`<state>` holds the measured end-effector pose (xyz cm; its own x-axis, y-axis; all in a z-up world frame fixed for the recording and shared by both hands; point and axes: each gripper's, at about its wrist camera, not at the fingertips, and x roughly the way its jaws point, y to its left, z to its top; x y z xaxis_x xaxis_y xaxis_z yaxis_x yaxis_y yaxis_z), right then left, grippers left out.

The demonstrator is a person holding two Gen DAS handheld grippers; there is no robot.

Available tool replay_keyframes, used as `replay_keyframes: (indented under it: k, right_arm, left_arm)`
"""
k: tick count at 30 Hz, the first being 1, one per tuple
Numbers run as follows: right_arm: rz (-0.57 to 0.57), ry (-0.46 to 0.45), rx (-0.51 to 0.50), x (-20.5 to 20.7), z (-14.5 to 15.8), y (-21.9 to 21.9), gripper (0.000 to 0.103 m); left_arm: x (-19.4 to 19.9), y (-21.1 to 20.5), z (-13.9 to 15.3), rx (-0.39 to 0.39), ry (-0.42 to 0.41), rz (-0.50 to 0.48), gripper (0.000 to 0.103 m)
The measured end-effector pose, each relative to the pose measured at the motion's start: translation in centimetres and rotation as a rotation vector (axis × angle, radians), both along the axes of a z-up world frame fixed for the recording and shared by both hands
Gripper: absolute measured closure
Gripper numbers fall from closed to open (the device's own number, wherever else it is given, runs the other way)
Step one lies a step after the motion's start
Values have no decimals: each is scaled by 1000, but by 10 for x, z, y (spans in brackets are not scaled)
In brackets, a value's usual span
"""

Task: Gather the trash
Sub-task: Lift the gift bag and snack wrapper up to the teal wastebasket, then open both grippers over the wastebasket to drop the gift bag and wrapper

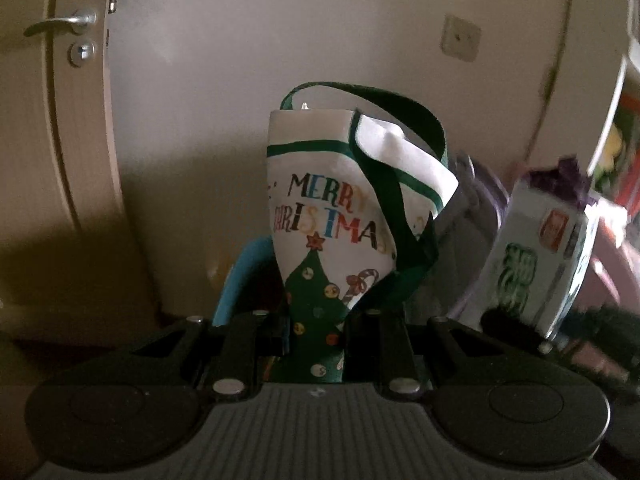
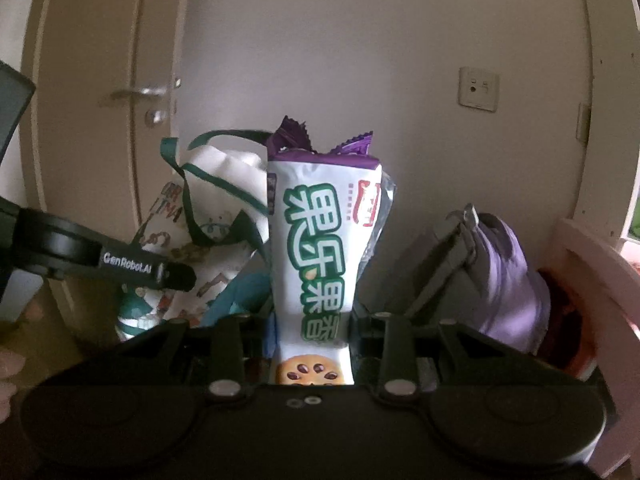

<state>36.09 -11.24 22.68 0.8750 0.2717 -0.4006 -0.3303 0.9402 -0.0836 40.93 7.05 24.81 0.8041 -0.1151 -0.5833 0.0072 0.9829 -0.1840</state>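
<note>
Clamped in my left fingers (image 1: 316, 336), the Christmas gift bag (image 1: 332, 208) sags toward two o'clock; my right fingers (image 2: 310, 344) pinch a snack wrapper (image 2: 324, 248) that could slip.

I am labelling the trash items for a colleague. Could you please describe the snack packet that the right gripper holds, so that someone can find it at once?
Start from the pale wall with the socket plate. In front of it, the right gripper pinches a tall snack packet. Unlike the Christmas gift bag beside it, it is white with large green characters, a purple serrated top and a cookie picture at its base.
</note>
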Motion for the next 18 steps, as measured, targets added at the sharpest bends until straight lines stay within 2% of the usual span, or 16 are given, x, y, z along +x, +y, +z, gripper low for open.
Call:
replay_keyframes:
  k: [2, 7, 14, 18]
  right_arm:
    - [-2, 2, 21, 16, 0, 2, 71]
    - [-22, 31, 58, 60, -17, 5, 71]
    - [-41, 129, 63, 117, -66, 12, 71]
    - [-28, 185, 44, 136, -94, 20, 70]
  left_arm:
    - [18, 0, 1, -7, -14, 8, 81]
    - [61, 7, -22, -18, 9, 24, 81]
    - [113, 5, -86, 9, 123, 20, 81]
    - [134, 3, -124, 33, 197, 11, 81]
